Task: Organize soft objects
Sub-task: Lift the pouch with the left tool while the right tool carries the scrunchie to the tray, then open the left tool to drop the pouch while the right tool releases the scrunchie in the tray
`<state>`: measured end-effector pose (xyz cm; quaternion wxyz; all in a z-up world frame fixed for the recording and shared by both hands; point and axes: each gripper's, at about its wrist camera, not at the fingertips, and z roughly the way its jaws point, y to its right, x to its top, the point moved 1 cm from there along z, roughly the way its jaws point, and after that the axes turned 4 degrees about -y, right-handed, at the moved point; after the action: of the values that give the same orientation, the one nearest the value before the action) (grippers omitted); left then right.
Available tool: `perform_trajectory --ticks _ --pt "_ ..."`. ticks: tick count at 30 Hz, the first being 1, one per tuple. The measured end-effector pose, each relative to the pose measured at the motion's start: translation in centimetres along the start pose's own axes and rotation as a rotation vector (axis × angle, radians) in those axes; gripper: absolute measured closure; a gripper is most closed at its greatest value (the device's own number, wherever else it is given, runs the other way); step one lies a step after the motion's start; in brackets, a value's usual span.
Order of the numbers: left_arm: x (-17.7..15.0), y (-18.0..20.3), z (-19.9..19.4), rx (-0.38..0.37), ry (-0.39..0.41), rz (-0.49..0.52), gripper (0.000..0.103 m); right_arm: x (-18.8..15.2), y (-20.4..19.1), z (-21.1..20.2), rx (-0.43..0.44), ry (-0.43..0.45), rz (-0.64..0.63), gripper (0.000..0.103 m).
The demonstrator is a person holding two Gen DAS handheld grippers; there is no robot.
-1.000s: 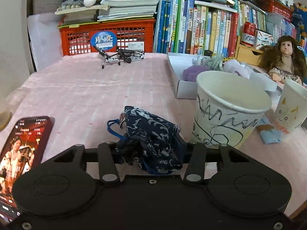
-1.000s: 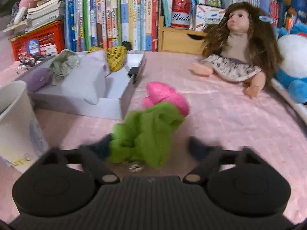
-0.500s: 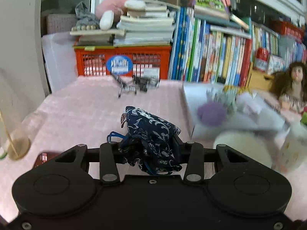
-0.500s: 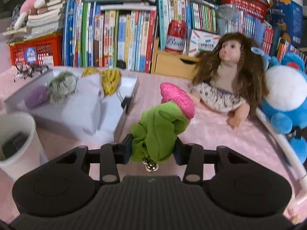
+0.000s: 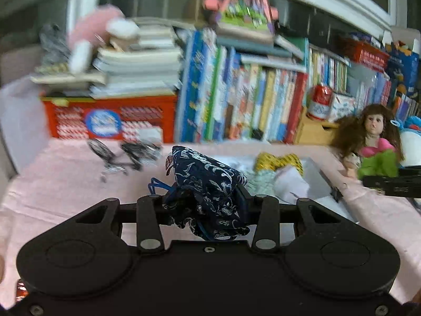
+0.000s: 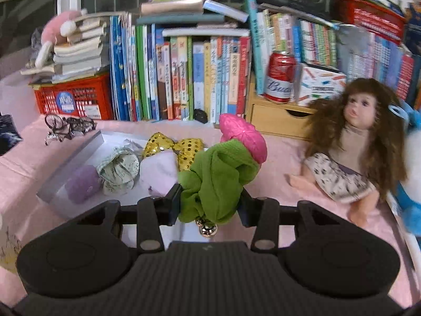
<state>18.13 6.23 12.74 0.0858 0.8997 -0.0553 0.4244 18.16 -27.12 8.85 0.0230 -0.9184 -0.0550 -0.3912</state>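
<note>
My left gripper (image 5: 206,201) is shut on a dark blue patterned cloth pouch (image 5: 208,184) and holds it above the pink tablecloth, left of the white box. My right gripper (image 6: 210,200) is shut on a green and pink soft toy (image 6: 221,171) with small metal bells, held above the near right part of the white box (image 6: 71,159). The box holds a purple pad (image 6: 83,184), a pale green cloth (image 6: 119,167), a gold sequin bow (image 6: 173,146) and a white cloth (image 6: 160,171). The right gripper with its toy also shows in the left wrist view (image 5: 379,163).
A doll (image 6: 352,142) sits on the table at the right, beside a blue plush (image 6: 410,205). Books (image 6: 184,73), a red crate (image 6: 73,97), a red can (image 6: 280,76) and a wooden drawer (image 6: 279,115) line the back. Small metal bicycle models (image 6: 68,127) lie at the back left.
Both grippers have risen and moved toward the white box, each still holding its soft object. The paper cups and the phone have dropped out of the left wrist view.
</note>
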Motion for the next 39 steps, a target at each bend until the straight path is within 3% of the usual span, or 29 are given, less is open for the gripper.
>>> perform_trajectory --ticks 3,7,17,34,39 --pt "2.2 1.1 3.1 -0.022 -0.094 -0.007 0.063 1.6 -1.3 1.9 -0.039 -0.055 -0.058 0.054" --pt "3.8 2.5 6.6 -0.020 -0.142 0.008 0.063 2.8 -3.3 4.0 -0.066 -0.084 -0.149 0.054" --pt "3.5 3.2 14.9 0.018 -0.283 -0.023 0.063 3.1 -4.8 9.1 -0.040 -0.180 -0.158 0.054" --pt "2.6 2.7 17.7 -0.012 -0.351 -0.044 0.060 1.9 -5.5 12.5 0.078 -0.267 -0.069 0.055" --pt "2.7 2.5 17.0 -0.004 -0.362 -0.037 0.052 1.6 -5.3 12.4 0.082 -0.263 -0.055 0.033"
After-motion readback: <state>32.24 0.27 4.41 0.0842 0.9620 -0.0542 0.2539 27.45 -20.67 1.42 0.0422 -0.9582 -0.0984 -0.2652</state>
